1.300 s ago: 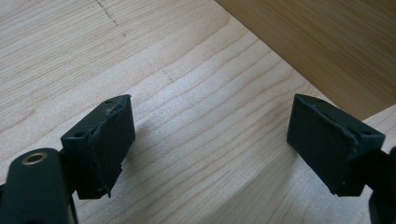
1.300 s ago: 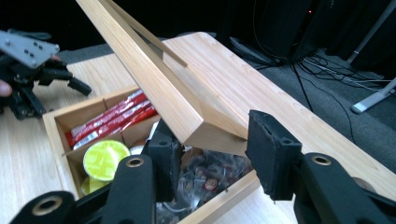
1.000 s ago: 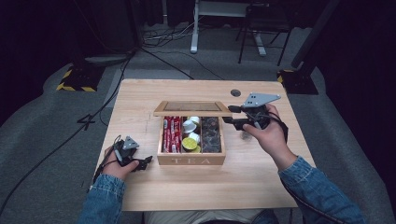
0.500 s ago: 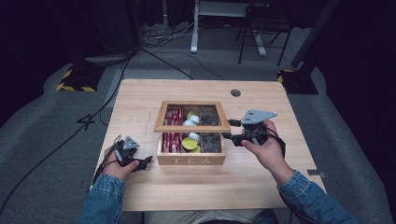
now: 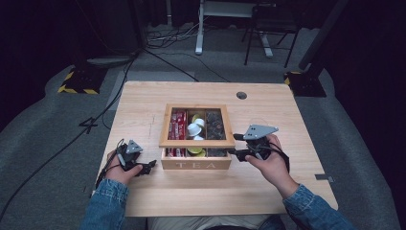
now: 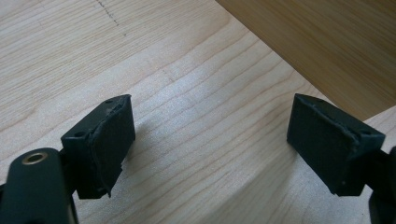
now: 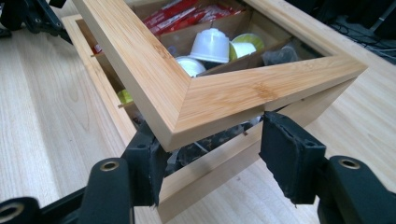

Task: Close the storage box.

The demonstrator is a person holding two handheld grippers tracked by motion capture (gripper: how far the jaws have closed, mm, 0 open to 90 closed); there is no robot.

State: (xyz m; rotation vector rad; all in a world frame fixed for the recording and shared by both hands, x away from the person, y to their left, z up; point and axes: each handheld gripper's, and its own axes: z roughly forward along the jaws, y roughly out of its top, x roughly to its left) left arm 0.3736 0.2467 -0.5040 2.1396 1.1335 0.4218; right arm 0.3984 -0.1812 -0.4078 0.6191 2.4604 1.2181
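A wooden tea box (image 5: 196, 165) marked TEA stands mid-table, with red sachets (image 5: 178, 123), white capsules (image 5: 194, 128) and dark packets (image 5: 214, 123) inside. Its framed lid (image 5: 196, 142) hangs tilted a little above the box rim. My right gripper (image 5: 234, 144) is at the lid's front right corner. In the right gripper view that lid corner (image 7: 187, 93) lies over and between the jaws of the right gripper (image 7: 217, 158), which have just been opening and do not clamp it. My left gripper (image 5: 149, 165) rests open on the table left of the box, with bare wood between the jaws of the left gripper (image 6: 210, 140).
The table (image 5: 143, 103) has a round cable hole (image 5: 242, 95) at the back right. The box's side wall (image 6: 317, 42) is close in front of the left gripper. Chairs, desk legs and cables lie on the floor beyond the table.
The lid has swung down from nearly upright to almost flat over the box. My right hand came down and toward the near edge with it. The left gripper has stayed put.
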